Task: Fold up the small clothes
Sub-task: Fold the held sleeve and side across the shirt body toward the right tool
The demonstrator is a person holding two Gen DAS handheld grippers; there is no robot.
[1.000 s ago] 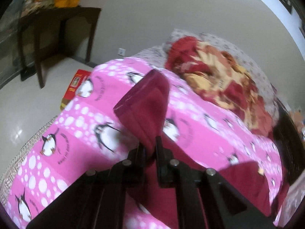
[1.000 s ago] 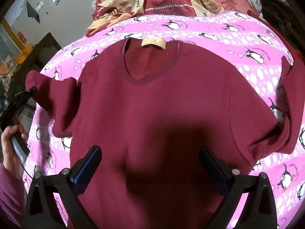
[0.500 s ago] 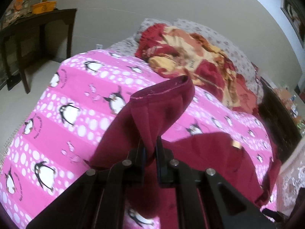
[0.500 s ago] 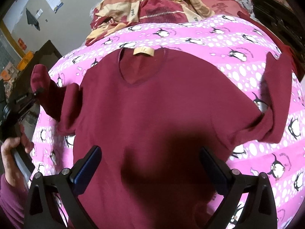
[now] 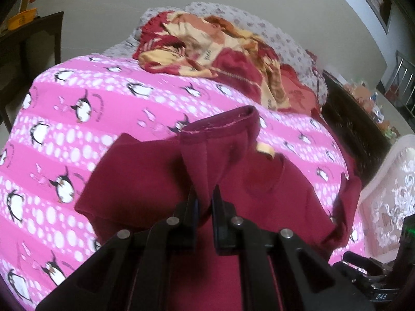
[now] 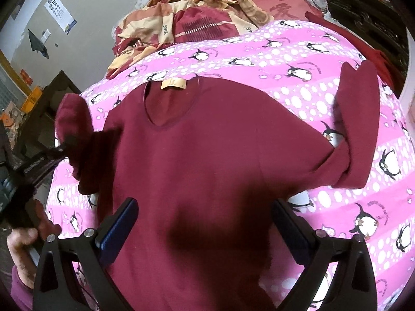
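A maroon long-sleeved top (image 6: pixel 207 160) lies face up on the pink penguin blanket (image 6: pixel 298 83), its collar label (image 6: pixel 173 84) toward the far end. My left gripper (image 5: pixel 205 202) is shut on the top's left sleeve (image 5: pixel 220 140), whose cuff stands lifted over the shirt's shoulder. In the right wrist view that gripper (image 6: pixel 62 147) shows at the left edge with the sleeve (image 6: pixel 74 129) raised. My right gripper (image 6: pixel 205 223) hovers open above the shirt's lower body, with nothing between its fingers. The other sleeve (image 6: pixel 358 127) lies bent upward on the blanket.
A rumpled red and yellow quilt (image 5: pixel 220 49) is piled at the bed's far end. A dark wooden table (image 5: pixel 31 39) stands by the wall on the left. A dark bed frame (image 5: pixel 355 129) and a lace-covered piece (image 5: pixel 386 194) border the right side.
My left gripper has carried the sleeve inward from off the bed's side to over the shirt's shoulder. The right gripper drifted slightly and stayed open.
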